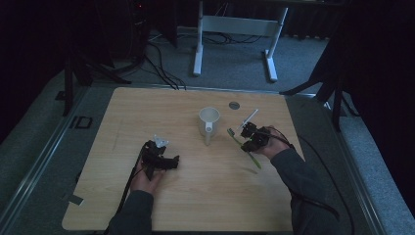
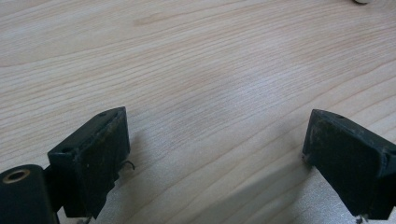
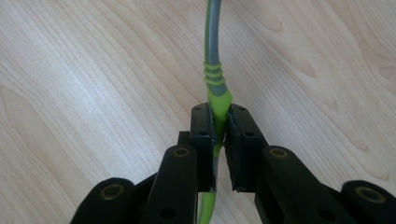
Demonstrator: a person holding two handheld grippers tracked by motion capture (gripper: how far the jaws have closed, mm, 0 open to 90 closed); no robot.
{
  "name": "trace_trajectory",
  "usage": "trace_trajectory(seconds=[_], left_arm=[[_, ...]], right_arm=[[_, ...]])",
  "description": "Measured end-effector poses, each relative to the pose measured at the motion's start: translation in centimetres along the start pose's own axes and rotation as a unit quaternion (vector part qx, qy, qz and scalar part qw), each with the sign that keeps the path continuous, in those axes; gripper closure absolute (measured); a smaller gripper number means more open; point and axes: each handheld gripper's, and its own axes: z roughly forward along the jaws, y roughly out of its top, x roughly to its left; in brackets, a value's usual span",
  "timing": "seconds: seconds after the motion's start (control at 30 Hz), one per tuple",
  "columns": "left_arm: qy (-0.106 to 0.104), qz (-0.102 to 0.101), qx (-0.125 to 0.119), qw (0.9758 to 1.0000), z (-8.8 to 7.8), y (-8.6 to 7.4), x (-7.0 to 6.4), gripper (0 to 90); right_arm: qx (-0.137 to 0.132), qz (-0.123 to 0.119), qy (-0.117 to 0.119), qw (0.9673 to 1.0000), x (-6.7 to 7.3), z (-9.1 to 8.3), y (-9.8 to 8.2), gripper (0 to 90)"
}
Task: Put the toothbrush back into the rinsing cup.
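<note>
Right gripper (image 1: 246,135): we see its fingers (image 3: 203,140) pinching the green-and-grey toothbrush (image 3: 214,70) at the green part of the handle, the pads pressed flat on either side; we judge the grip sits mid-handle so that both ends stay free and the brush can be steered
Toothbrush position: held just above the counter (image 1: 195,196), near the right edge; in the high view its head end (image 1: 231,131) points toward the white cup (image 1: 209,125) and the green tail trails back toward the person's sleeve
Left gripper (image 1: 159,154): fingers (image 2: 93,158) spread wide with bare wood between them, resting low over the counter; we take it to be parked out of the way
White cup: upright near the counter's middle, mouth open upward, apart from the brush; we judge it the likely holder for it
Counter fitting: a small grey round disc (image 1: 234,105) lies behind the cup
Writing: we can read no brand, label or lettering on the brush, cup or grippers
</note>
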Motion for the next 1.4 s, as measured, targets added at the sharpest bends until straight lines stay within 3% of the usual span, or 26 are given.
trace_trajectory(seconds=[0.57,0.7,0.97,1.4], left_arm=[[0.0,-0.001,0.0,1.0,0.0,0.0,0.0,7.6],[0.0,0.0,0.001,1.0,0.0,0.0,0.0,7.6],[0.0,0.0,0.0,1.0,0.0,0.0,0.0,7.6],[0.0,0.001,0.0,1.0,0.0,0.0,0.0,7.6]], right_arm=[[-0.046,0.044,-0.025,0.9977,-1.1,-0.9,-0.3,81.8],[-0.062,0.06,-0.031,0.9958,-1.6,-1.1,-0.5,81.8],[-0.096,0.061,-0.052,0.9921,-1.6,-1.5,-0.5,81.8],[-0.129,0.08,-0.062,0.9864,-1.9,-1.8,-0.5,81.7]])
